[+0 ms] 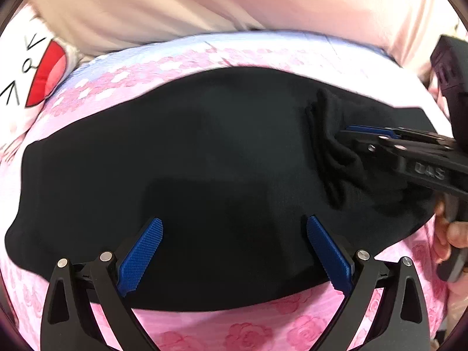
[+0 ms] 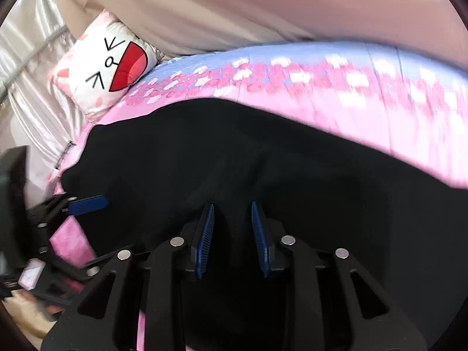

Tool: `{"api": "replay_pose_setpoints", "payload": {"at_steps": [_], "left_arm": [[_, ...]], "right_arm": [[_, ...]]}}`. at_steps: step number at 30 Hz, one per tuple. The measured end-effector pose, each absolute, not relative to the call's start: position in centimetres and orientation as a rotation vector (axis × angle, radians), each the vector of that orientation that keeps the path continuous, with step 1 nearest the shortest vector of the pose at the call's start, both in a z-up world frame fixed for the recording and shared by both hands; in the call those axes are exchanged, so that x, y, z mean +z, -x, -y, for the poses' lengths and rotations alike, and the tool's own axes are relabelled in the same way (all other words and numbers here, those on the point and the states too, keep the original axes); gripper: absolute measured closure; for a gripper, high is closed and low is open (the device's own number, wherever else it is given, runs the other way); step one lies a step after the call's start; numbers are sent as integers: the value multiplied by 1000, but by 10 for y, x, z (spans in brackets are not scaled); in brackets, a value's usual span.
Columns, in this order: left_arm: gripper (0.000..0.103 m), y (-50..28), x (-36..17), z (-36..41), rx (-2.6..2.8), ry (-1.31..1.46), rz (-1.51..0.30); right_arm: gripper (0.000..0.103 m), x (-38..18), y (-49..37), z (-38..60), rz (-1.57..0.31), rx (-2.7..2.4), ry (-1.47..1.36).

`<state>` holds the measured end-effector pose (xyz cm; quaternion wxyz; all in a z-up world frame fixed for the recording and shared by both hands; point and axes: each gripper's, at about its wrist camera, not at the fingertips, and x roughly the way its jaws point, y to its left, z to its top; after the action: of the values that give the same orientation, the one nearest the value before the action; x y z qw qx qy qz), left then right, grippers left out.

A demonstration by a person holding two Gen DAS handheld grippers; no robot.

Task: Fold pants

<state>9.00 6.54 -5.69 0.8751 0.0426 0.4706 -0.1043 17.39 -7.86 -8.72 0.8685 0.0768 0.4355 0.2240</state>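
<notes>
The black pants (image 1: 181, 181) lie spread flat on the pink flowered bedspread (image 1: 263, 330), a long dark band running left to right across the bed. My left claw (image 1: 234, 234) hovers over their near edge with its blue pads (image 1: 140, 257) spread wide, nothing between them; the cloth lies straight ahead of and under the fingertips. My right claw (image 1: 348, 130) comes in from the right and lies low on the pants, its tip at a bunched ridge of wrinkles in the fabric. In its own view my right claw (image 2: 232, 213) stands narrow, with black cloth showing in the gap between its pads (image 2: 204, 239); whether they pinch a fold I cannot tell, dark on dark. A cat-face pillow (image 2: 114, 64) sits at the far left, beyond the pants.
</notes>
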Motion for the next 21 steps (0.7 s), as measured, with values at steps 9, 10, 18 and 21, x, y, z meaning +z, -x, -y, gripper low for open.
{"api": "replay_pose_setpoints", "payload": {"at_steps": [9, 10, 18, 21], "left_arm": [[24, -63, -53, -261, -77, 630, -973], [29, -58, -56, -276, -79, 729, -960], [20, -4, -35, -303, 149, 697, -882], [18, -16, -53, -315, 179, 750, -896]], "right_arm": [[73, -72, -142, 76, -843, 483, -224], [73, -72, -138, 73, -844, 490, -222], [73, -67, -121, 49, -838, 526, -167], [73, -68, -122, 34, -844, 564, -170]]}}
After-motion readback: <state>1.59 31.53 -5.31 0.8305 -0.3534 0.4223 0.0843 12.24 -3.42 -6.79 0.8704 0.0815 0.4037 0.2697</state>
